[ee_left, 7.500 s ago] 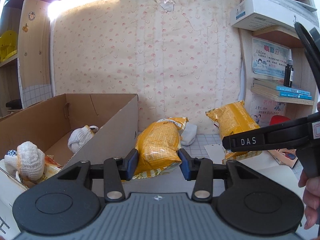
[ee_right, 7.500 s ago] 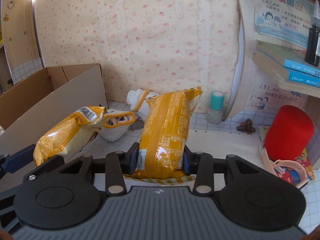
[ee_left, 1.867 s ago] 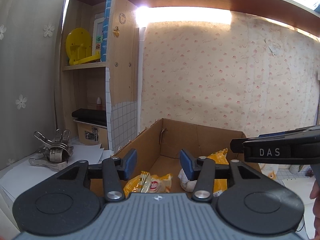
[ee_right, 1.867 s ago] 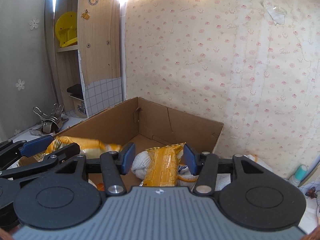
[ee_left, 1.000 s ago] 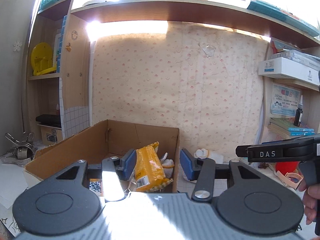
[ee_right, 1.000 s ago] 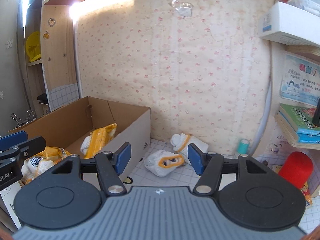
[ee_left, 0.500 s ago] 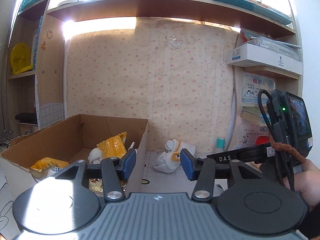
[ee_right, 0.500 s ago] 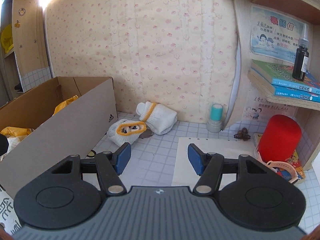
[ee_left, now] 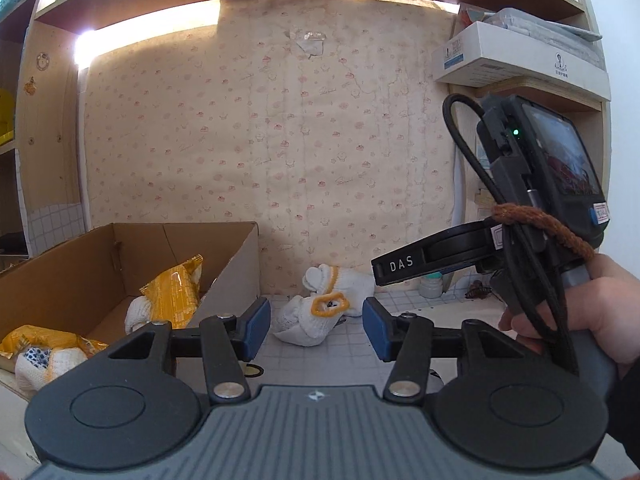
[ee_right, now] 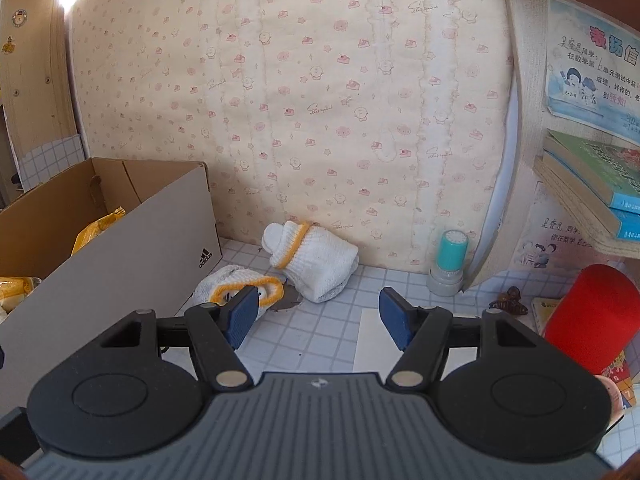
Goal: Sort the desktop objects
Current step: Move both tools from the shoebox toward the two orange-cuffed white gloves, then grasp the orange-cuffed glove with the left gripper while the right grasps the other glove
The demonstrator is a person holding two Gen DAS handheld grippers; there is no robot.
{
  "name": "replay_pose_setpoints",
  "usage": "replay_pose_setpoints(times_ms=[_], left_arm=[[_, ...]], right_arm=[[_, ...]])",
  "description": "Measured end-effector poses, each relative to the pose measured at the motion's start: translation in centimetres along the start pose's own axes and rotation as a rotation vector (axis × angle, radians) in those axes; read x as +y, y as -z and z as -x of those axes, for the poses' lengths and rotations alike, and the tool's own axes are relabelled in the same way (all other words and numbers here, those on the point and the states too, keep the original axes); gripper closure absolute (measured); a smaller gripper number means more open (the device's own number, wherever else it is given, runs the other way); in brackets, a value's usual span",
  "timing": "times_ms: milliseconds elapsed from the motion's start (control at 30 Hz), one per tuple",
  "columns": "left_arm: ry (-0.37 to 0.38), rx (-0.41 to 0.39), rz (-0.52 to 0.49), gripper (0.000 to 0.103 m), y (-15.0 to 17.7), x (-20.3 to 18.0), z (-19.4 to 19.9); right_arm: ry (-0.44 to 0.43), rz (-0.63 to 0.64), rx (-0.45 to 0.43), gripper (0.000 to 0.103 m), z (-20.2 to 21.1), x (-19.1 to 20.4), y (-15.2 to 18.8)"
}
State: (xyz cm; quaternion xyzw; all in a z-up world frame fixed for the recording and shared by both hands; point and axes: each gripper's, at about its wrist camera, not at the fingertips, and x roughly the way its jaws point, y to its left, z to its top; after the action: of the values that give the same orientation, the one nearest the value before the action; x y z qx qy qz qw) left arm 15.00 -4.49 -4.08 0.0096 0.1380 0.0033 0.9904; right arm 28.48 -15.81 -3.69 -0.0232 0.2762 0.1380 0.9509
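Gridded desktop (ee_right: 320, 332): gloves (ee_right: 316, 264), box (ee_right: 132, 240), stamp (ee_right: 450, 264).

wall: patterned cream wallpaper (ee_right: 320, 120) | desk: white grid surface (ee_right: 320, 332) | sides: wooden shelves (ee_left: 520, 84)

wallpaper (ee_right: 320, 100): pink-patterned, filled centre of frame | poster (ee_right: 592, 68): blue, upper right | books (ee_right: 600, 184): stacked on shelf, right edge | stamp (ee_right: 450, 266): teal-topped, stood lower right of centre at wall foot | red cylinder (ee_right: 588, 316): lower right | white box (ee_left: 520, 58): on shelf, upper right
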Motion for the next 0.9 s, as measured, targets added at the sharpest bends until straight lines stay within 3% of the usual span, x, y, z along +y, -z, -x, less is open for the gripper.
replay_pose_setpoints(times_ms=[367, 433, 633, 833, 900], left_arm=[[-0.126, 0.139, -0.030, 0.043, 0.5, -1.4, -10.2], [-0.149, 0.153, -0.046, 0.036, 0.5, -1.9, -11.7], [-0.134, 0.267, -0.025, 0.034, 0.9, -2.4, -15.9], [-0.110, 0.255, -0.021, 0.061, 1.1, -2.2, -15.6], [-0.098, 0.239, -0.009, 0.063, 1.0, -2.3, -14.5]], right_arm=[[0.038, 0.016, -0.004, 0.037, -1.3, -3.9, -0.9], [0.034, 0.023, -0.006, 0.037, -1.5, -4.2, -1.1], [0.019, 0.025, -0.014, 0.037, -2.1, -4.9, -1.2], [0.011, 0.030, -0.007, 0.037, -2.7, -5.0, -1.0], [0.006, 0.030, -0.001, 0.037, -2.9, -5.0, -1.0]])
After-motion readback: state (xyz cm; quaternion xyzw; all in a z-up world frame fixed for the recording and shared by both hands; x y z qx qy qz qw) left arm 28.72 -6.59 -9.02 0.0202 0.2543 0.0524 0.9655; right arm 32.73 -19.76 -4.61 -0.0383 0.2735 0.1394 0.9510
